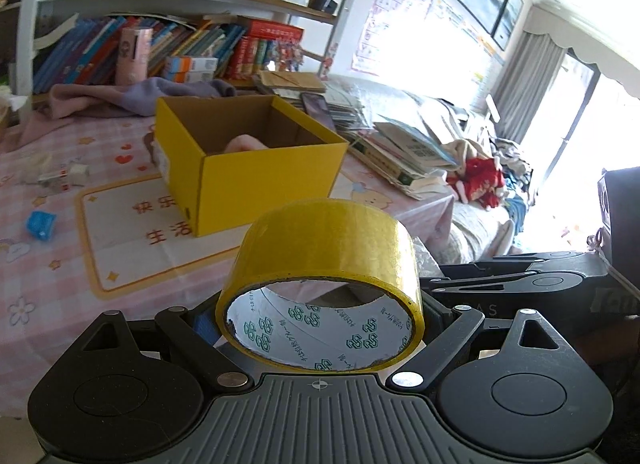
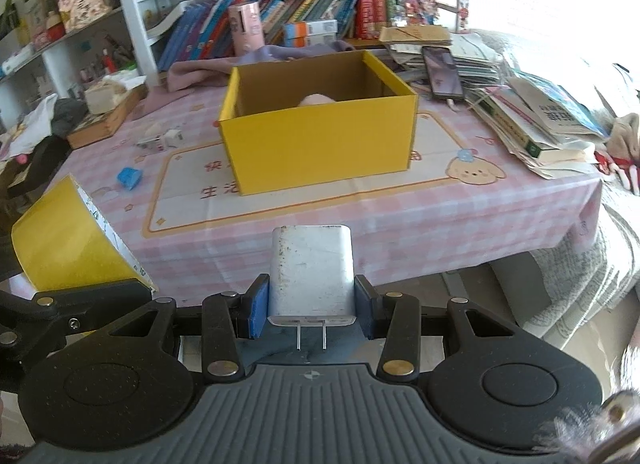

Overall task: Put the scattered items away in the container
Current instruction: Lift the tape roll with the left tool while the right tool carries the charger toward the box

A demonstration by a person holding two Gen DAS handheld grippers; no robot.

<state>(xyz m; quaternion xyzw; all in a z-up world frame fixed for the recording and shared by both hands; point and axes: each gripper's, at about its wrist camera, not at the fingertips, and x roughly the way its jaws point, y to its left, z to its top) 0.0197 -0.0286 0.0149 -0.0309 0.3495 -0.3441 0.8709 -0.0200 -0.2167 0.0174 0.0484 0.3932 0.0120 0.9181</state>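
Note:
My left gripper (image 1: pixel 320 316) is shut on a yellow tape roll (image 1: pixel 328 260), held above the table's near edge; the roll also shows in the right wrist view (image 2: pixel 68 240). My right gripper (image 2: pixel 312 304) is shut on a white plug charger (image 2: pixel 312 268), prongs pointing back at the camera. The open yellow cardboard box (image 1: pixel 264 180) (image 2: pixel 320 144) stands mid-table ahead of both grippers, with a pale pink item (image 2: pixel 316 99) inside. A small blue item (image 1: pixel 40 224) (image 2: pixel 129 178) and small white pieces (image 2: pixel 164 140) lie on the table left of the box.
The table has a pink checked cloth (image 2: pixel 440 216). A messy stack of books (image 2: pixel 540 120) with a phone (image 2: pixel 442 72) on it lies to the right. A purple cloth (image 2: pixel 208 68) and bookshelves (image 2: pixel 280 4) are behind the box. A wooden tray (image 2: pixel 104 120) sits far left.

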